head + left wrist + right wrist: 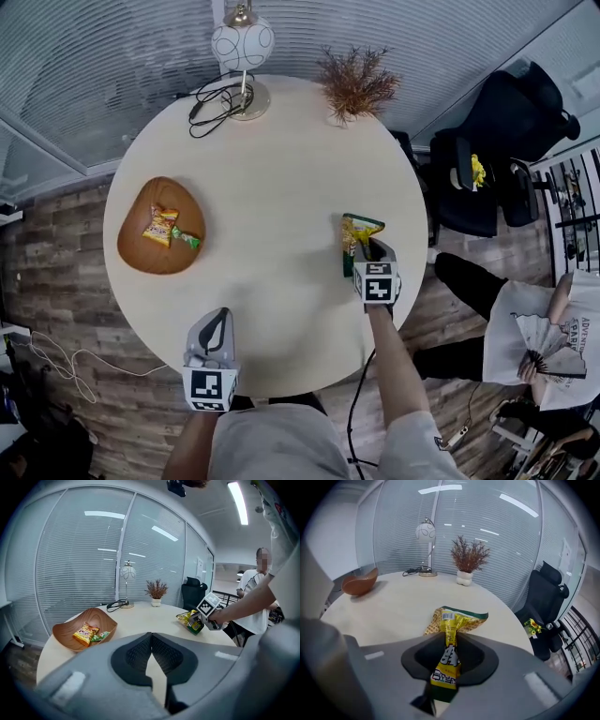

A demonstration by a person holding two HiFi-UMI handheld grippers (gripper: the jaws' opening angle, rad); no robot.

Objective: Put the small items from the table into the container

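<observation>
Right gripper view: right hand-held gripper is clamping a snack packet; left hand-held gripper is sitting clenched, empty.

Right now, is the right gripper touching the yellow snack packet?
Touching. In the right gripper view, the right gripper has its jaws pinched on the yellow snack packet, which is creased narrow between the pads.
</observation>
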